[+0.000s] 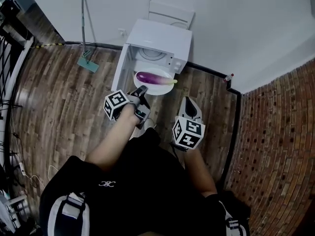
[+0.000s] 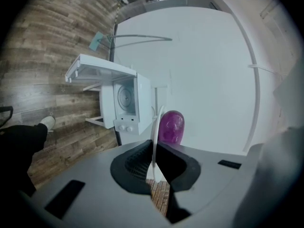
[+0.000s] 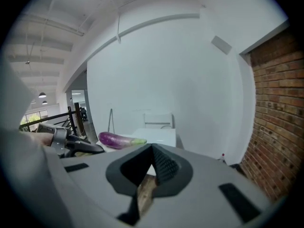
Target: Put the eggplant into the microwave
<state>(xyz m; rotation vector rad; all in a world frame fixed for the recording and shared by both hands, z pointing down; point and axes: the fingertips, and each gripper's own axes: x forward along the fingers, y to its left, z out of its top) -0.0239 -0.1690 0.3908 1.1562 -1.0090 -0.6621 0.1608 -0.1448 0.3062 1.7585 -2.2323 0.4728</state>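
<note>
The left gripper was clamped on the near rim of a white plate. In the left gripper view its 2 jaws pinched the thin plate edge-on, with no gap showing. The right gripper sat to the lower right of the plate, apart from it. Its own view showed the jaws closed together on nothing.

The eggplant lay on the plate at the centre of the head view, just in front of the open microwave and not yet inside it. The cavity with its round turntable showed directly above the plate in the frame, and the door hung open at the left.

The step in hand looked like carrying the loaded plate up to the opening. The next move would call for keeping the plate level so the eggplant does not roll. The plate would then go forward onto the turntable, and only then should the rim be released.

The eggplant's long axis ran left to right across the head view, roughly parallel to the microwave's front and dipping slightly toward the right. Its rounded purple end pointed left, and its pale green stem end pointed right, reaching the plate's right rim. The right gripper view showed the same lie.
</note>
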